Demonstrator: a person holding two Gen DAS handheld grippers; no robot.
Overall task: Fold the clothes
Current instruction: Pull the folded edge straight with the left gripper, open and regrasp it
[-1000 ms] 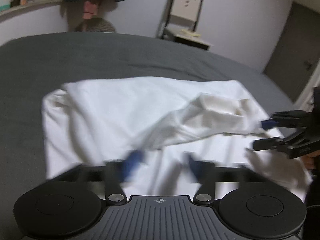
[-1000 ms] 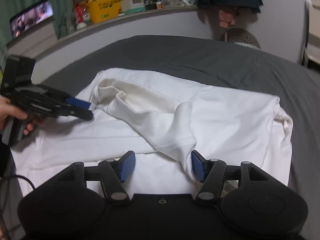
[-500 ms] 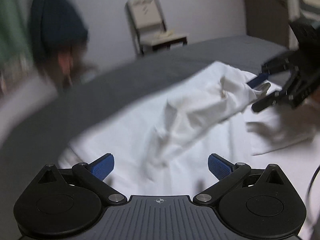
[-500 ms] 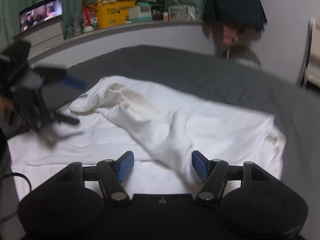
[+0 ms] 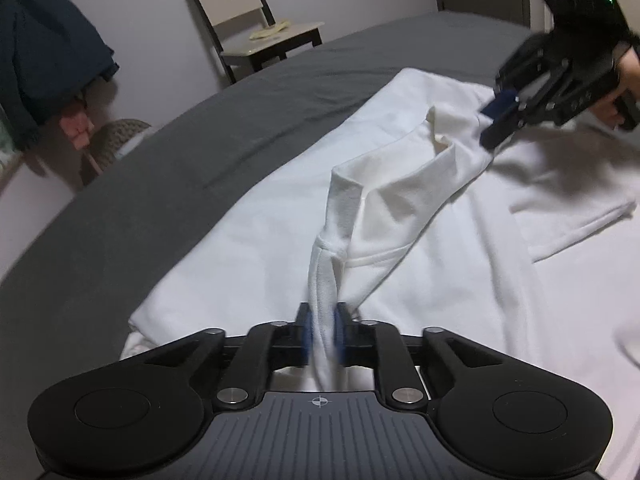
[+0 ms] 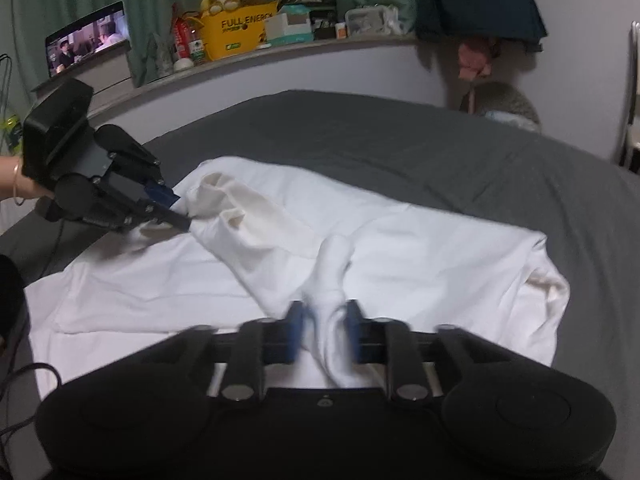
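Both grippers, left (image 5: 320, 330) and right (image 6: 324, 330), fingers closing on a white shirt's (image 5: 400, 208) sleeve over the bed (image 5: 200, 152); a shallow pinch could slip.

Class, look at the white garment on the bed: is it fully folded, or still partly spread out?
Partly spread. The white garment lies mostly flat on the grey bed, one sleeve lifted between both grippers.
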